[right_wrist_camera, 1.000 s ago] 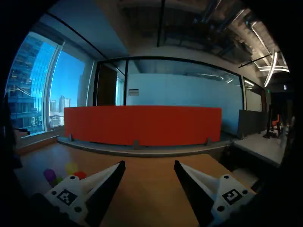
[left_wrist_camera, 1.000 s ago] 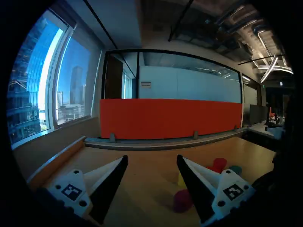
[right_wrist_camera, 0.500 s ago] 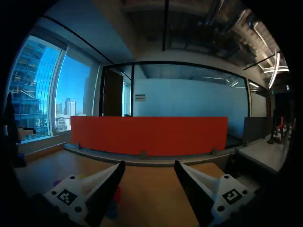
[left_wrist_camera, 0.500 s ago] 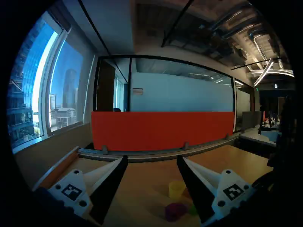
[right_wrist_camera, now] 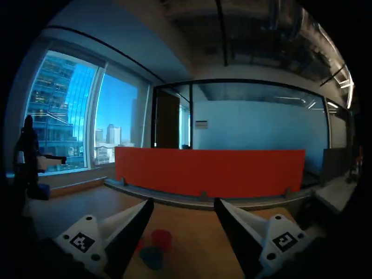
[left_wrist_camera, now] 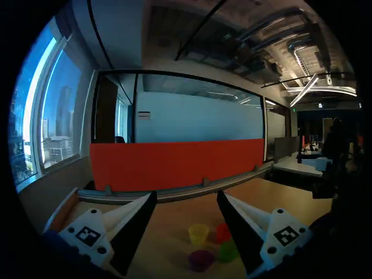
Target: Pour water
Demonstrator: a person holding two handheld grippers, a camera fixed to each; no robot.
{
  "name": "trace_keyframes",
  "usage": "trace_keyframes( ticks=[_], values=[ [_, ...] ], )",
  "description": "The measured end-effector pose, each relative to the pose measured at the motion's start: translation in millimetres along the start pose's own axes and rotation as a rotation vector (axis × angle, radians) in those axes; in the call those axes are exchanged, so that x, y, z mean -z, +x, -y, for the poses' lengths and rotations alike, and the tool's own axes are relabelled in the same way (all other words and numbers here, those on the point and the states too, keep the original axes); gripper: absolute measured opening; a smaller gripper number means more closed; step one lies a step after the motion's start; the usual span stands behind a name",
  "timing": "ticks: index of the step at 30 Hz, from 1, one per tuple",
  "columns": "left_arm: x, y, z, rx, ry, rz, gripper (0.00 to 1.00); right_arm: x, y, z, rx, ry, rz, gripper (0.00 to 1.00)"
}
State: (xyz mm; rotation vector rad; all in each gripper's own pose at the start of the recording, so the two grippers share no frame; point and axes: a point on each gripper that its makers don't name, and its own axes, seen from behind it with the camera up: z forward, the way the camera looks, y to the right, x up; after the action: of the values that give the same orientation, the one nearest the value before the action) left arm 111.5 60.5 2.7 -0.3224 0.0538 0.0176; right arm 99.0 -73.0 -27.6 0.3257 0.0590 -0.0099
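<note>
Cups cluster on the wooden surface (left_wrist_camera: 279, 204): yellow cup (left_wrist_camera: 198, 232), red cup (left_wrist_camera: 222, 231), green cup (left_wrist_camera: 228, 251), purple cup (left_wrist_camera: 201, 259), just ahead of the left claw (left_wrist_camera: 186, 193), spread wide and empty. The right claw (right_wrist_camera: 183, 200) gapes empty too.

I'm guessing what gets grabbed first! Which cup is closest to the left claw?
The purple cup: it sits lowest in the left gripper view, nearer than the green cup, yellow cup and red cup.

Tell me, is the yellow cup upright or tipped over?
Upright: the yellow cup stands on the wooden table, wider rim up, base down. Contents: cannot tell.
</note>
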Motion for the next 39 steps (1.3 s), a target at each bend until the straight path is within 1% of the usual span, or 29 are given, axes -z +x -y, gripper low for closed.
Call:
trace_keyframes(
  ticks=[2, 5, 8, 14, 20, 23, 26, 29, 32, 35, 39],
  values=[
    [0.7, 1.8, -9.2, -0.001, -0.045, 0.004, 0.96, 1.0, 1.6, 6.8, 0.005, 0.037, 0.004, 1.0],
    [1.6, 3.6, -20.0, 0.008, -0.097, 0.007, 0.96, 0.7, 3.5, 16.0, 0.004, 0.082, 0.015, 1.0],
    [1.4, 1.8, -28.3, 0.019, -0.137, 0.015, 0.96, -1.2, 3.5, 24.1, 0.001, 0.117, 0.026, 1.0],
    [0.0, -4.5, -46.5, 0.005, -0.212, 0.05, 0.96, -7.0, -2.3, 36.6, 0.027, 0.169, 0.057, 1.0],
    [-6.1, -14.8, -59.1, -0.021, -0.278, 0.101, 0.96, -10.7, -8.6, 47.7, 0.038, 0.229, 0.096, 1.0],
    [-7.8, -16.6, -65.1, -0.033, -0.307, 0.111, 0.96, -11.7, -14.9, 49.9, 0.044, 0.25, 0.118, 1.0],
    [-8.4, -19.8, -72.1, -0.035, -0.338, 0.121, 0.96, -12.3, -24.6, 50.7, 0.05, 0.262, 0.149, 1.0],
    [-9.1, -28.0, -78.9, -0.033, -0.366, 0.141, 0.96, -12.6, -33.8, 53.3, 0.051, 0.28, 0.178, 1.0],
    [-11.5, -40.0, -83.8, -0.047, -0.389, 0.167, 0.96, -12.3, -40.6, 56.3, 0.048, 0.297, 0.199, 1.0],
    [-13.7, -53.4, -87.6, -0.074, -0.404, 0.195, 0.96, -12.5, -47.6, 58.6, 0.047, 0.318, 0.214, 1.0],
    [-15.9, -72.7, -97.0, -0.1, -0.44, 0.238, 0.96, -15.7, -57.6, 58.2, 0.053, 0.327, 0.234, 1.0]
  ],
)
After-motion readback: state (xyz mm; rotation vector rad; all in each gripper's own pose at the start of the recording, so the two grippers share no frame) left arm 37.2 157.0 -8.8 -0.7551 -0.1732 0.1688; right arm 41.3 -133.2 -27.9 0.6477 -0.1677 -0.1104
